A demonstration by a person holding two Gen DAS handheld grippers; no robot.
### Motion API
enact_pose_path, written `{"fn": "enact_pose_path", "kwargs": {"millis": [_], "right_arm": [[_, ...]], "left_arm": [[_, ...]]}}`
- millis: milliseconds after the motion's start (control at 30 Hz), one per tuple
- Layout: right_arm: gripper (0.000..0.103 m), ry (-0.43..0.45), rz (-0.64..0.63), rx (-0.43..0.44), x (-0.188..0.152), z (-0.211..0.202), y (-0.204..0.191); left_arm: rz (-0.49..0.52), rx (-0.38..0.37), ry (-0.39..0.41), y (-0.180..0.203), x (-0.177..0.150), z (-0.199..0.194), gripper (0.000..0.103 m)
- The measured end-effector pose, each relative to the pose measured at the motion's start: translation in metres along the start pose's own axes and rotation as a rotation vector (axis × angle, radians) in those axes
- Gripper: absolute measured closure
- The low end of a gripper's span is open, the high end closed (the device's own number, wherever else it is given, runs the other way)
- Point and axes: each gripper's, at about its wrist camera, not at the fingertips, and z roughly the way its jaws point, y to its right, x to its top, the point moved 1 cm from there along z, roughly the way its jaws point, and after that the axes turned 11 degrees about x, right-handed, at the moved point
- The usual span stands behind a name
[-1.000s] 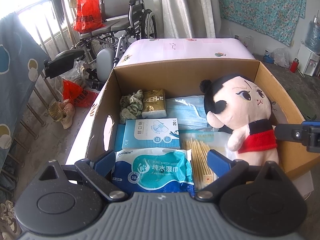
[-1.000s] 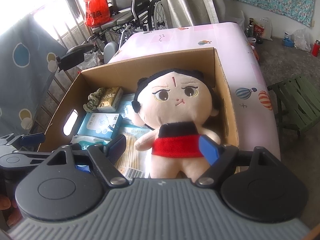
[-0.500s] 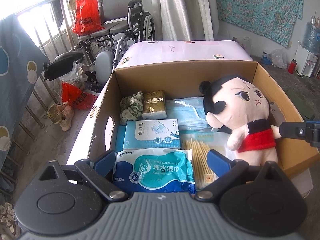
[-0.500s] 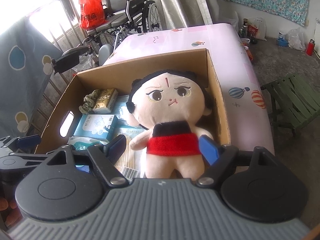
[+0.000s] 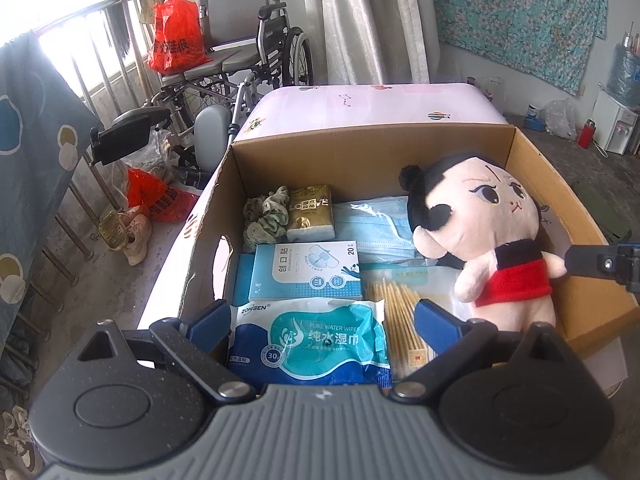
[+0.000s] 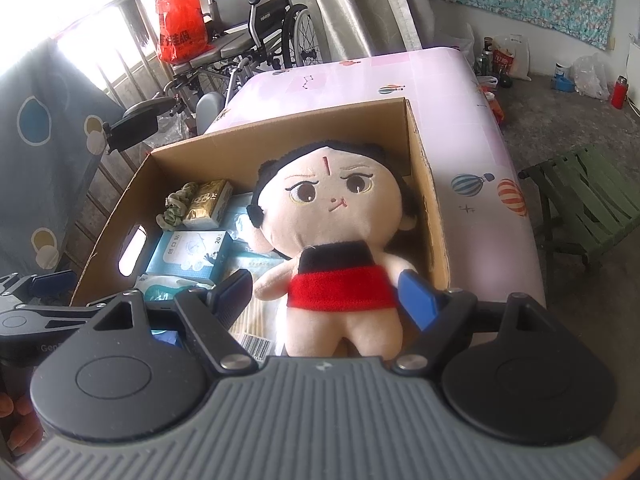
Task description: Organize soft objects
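Your right tool (image 6: 324, 300) is spread wide, empty, straddling the plush doll (image 6: 340, 248) in the cardboard box (image 6: 424, 184); doll's long axis runs toward 12 o'clock. Left tool (image 5: 322, 318) released, farther off.

Plush doll (image 6: 336, 236) hides masks; cotton swab pack (image 5: 400, 320) partly behind fingers.

Brown cardboard box (image 5: 372, 152) on a pale pink tabletop (image 6: 472, 152) printed with small striped balloons. Inside the box: plush doll (image 6: 336, 236) with cream skin, black hair, black collar and red top; teal-and-white wet wipes pack (image 5: 312, 340); light blue plaster box (image 5: 306, 270); pale blue face masks (image 5: 372, 228); gold tissue pack (image 5: 310, 216); grey-green scrunchie (image 5: 266, 220). Behind the box, bright red plastic bag (image 5: 174, 38) and teal flowered cloth (image 5: 516, 12).
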Motion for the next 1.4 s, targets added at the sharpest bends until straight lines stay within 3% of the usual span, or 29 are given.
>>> {"fn": "enact_pose_path", "kwargs": {"millis": [600, 800, 967, 1400], "right_arm": [[0.023, 0.004, -0.010, 0.005, 0.001, -0.001, -0.006], [0.023, 0.006, -0.004, 0.010, 0.003, 0.000, -0.005], [0.023, 0.003, -0.006, 0.009, 0.005, 0.002, -0.006], [0.023, -0.003, 0.004, -0.013, 0.003, 0.007, -0.004]], "left_arm": [[0.012, -0.001, 0.008, 0.005, 0.000, -0.002, 0.004], [0.068, 0.066, 0.020, 0.011, 0.001, 0.001, 0.004], [0.028, -0.010, -0.007, 0.008, 0.001, 0.005, 0.004], [0.045, -0.031, -0.013, 0.013, 0.001, 0.008, 0.004]]}}
